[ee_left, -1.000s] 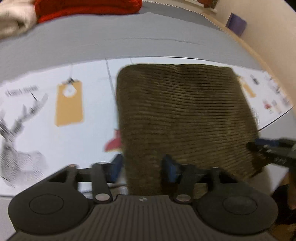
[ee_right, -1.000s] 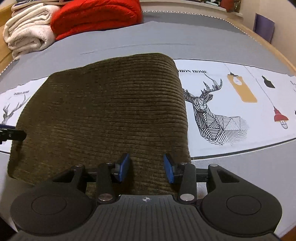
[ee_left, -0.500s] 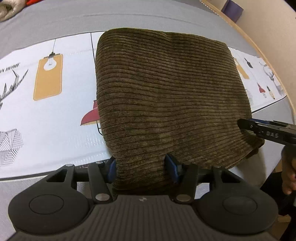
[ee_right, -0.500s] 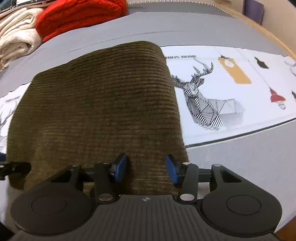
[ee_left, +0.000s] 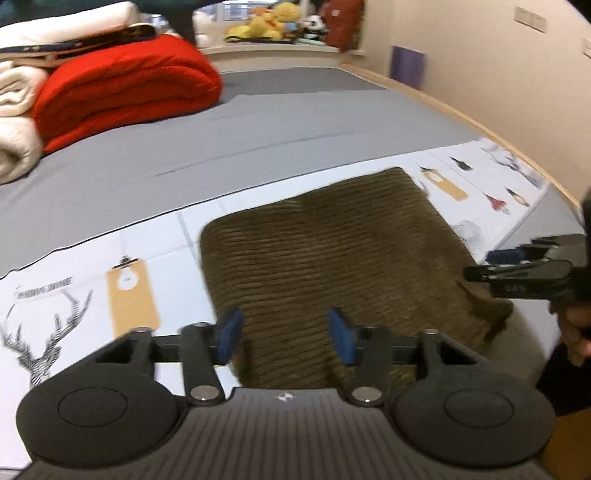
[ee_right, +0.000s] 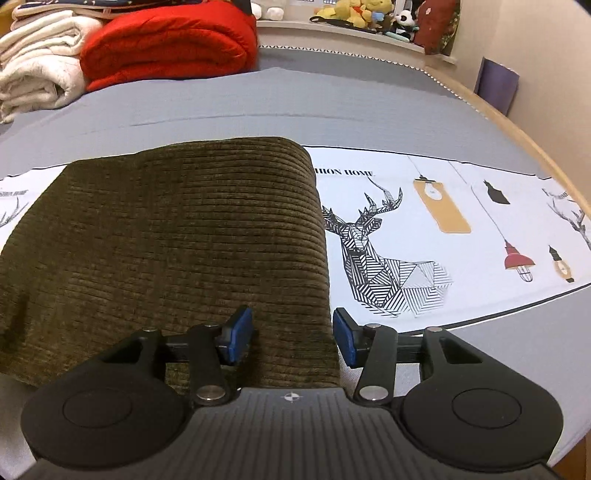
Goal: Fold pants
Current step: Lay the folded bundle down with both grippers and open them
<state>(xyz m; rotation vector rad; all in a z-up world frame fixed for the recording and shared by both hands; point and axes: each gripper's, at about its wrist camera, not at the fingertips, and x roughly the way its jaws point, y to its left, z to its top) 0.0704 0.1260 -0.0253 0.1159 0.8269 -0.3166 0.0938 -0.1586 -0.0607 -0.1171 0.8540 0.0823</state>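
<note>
The olive-brown corduroy pants (ee_left: 332,258) lie folded into a flat rectangle on a white printed cloth (ee_left: 155,251) on the bed. My left gripper (ee_left: 284,338) is open and empty, just above the near left part of the pants. My right gripper (ee_right: 291,338) is open and empty over the near right corner of the pants (ee_right: 177,243). The right gripper also shows in the left wrist view (ee_left: 517,269) at the right edge, beside the pants' right corner.
The grey bedsheet (ee_right: 295,99) stretches behind. A folded red blanket (ee_right: 166,40) and white blankets (ee_right: 37,62) are stacked at the far left. Plush toys (ee_right: 354,14) sit on a far shelf. The bed's wooden edge (ee_right: 517,133) runs along the right.
Both grippers have lifted and pulled back from the pants, and the views tilted up to show more of the bed. The pants have stayed flat.
</note>
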